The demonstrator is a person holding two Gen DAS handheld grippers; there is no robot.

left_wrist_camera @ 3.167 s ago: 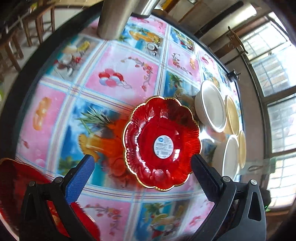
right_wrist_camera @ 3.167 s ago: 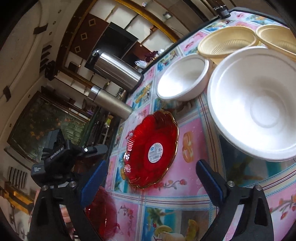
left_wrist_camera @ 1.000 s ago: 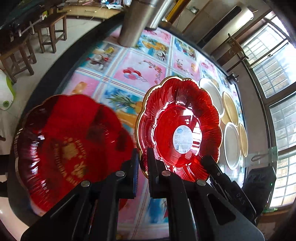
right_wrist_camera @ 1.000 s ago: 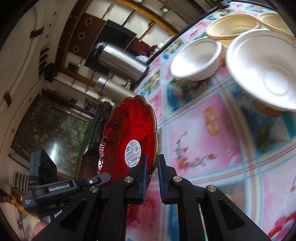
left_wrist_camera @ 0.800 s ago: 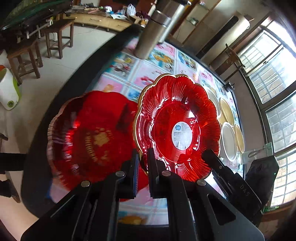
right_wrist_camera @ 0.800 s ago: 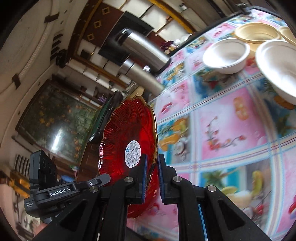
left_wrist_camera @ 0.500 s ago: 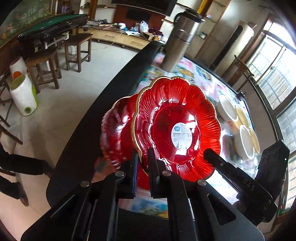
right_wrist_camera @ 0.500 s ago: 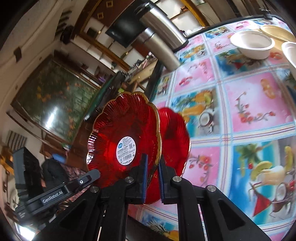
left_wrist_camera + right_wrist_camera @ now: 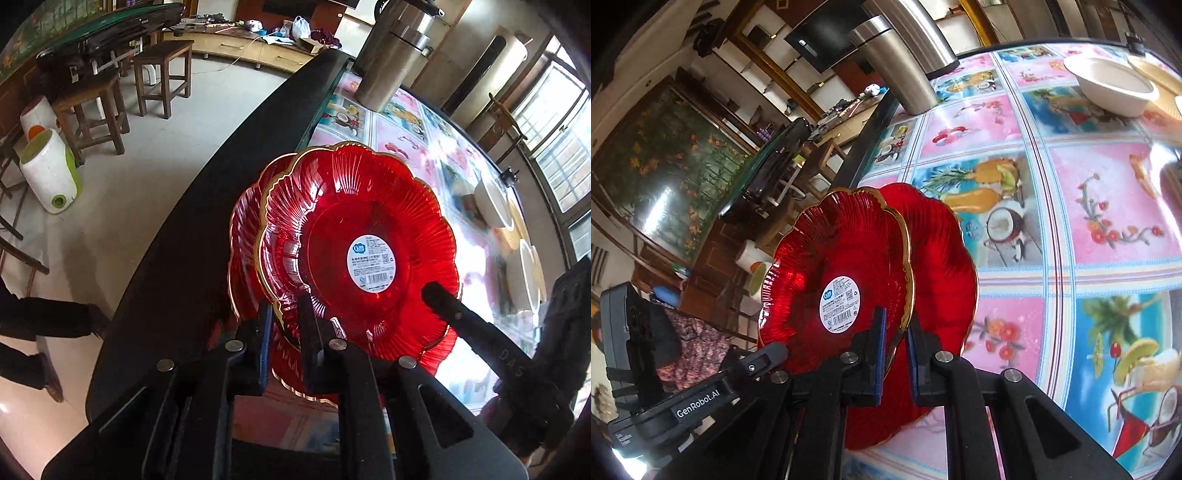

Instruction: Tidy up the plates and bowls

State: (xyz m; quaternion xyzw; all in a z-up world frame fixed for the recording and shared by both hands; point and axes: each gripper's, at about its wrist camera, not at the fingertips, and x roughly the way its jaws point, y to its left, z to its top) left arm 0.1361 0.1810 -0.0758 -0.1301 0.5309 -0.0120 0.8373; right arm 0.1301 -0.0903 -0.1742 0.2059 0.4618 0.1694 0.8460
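Sticker: the red scalloped plate (image 9: pixel 354 236) you hold carries a round white label (image 9: pixel 371 263) with a blue logo, a barcode and small print too fine to read
Gripper writing: "GenRobot.AI" reads clearly on your left gripper's body in the right wrist view; "DAS" is embossed on your right gripper's finger in the left wrist view
Left gripper (image 9: pixel 282 325): closed down to a narrow gap on the gold-edged rim of the labelled plate, near its lower left edge
Right gripper (image 9: pixel 895 332): likewise closed on the same plate's rim, blue pads to either side of the gold edge
Plate position: you hold it tilted up on edge, off the table, directly in front of a second red plate (image 9: pixel 945 258)
Second plate: mostly covered by the first; only its rim and one side show, and I cannot tell how closely the two plates touch
Table (image 9: pixel 1108 206): fruit-and-flower print cloth; your plates are at its near corner by the dark edge
Other ware: white bowl (image 9: pixel 1108 85) well apart at the far side, a tan dish behind it cut off by the frame; in the left wrist view these are blurred
Steel flasks (image 9: pixel 897 62): two, tops cut off
Person: dark trouser legs at the left wrist view's edge, otherwise out of frame
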